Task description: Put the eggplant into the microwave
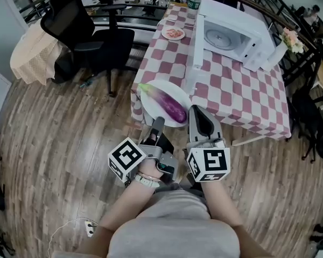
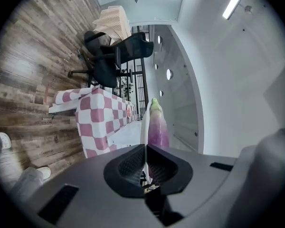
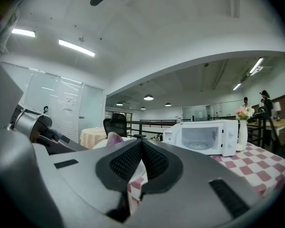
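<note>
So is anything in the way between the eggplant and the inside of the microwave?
Possibly the door of the microwave: it stands open toward the plate, between the eggplant and the opening. Past its near edge the tablecloth looks bare.

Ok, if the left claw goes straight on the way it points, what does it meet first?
Probably the eggplant, lying on the white plate dead ahead of the shut left claw. The plate's near rim could come first; height is hard to judge.
</note>
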### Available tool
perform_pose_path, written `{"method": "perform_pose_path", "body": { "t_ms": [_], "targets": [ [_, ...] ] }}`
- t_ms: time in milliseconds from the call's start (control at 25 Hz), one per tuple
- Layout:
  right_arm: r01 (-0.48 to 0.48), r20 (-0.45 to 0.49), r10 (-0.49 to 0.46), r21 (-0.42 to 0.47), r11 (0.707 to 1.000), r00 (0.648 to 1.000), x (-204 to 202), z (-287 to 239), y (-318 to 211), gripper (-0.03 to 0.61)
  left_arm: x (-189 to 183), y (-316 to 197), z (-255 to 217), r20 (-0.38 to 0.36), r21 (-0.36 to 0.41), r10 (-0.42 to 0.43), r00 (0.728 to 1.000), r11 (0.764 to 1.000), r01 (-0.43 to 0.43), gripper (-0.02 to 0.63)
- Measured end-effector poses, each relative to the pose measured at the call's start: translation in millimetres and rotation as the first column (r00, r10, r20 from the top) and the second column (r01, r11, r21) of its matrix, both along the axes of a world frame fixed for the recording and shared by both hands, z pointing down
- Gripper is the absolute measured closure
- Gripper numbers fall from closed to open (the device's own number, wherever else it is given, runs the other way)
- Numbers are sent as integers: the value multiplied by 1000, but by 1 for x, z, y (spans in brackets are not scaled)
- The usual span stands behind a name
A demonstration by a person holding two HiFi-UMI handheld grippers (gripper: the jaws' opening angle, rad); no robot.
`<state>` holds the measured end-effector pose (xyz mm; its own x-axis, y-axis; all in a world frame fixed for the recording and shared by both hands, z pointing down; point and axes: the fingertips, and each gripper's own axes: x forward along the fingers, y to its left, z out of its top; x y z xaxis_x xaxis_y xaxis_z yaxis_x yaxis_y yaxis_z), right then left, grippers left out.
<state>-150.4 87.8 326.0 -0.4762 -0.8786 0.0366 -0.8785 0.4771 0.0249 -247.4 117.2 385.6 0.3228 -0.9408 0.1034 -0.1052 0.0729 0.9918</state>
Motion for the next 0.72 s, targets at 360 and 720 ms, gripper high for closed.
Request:
{"method": "perform_pose_path", "body": {
  "t_ms": [360, 720],
  "targets": [
    [-122, 4, 122, -7, 992, 992, 61, -1, -16, 554, 61, -23, 5, -12, -28, 125, 992, 992, -125, 600],
    [-222, -6, 222, -30, 975, 975, 127, 7, -35, 554, 119, -49, 14, -19, -59, 210, 977, 976, -211, 600]
  ]
}}
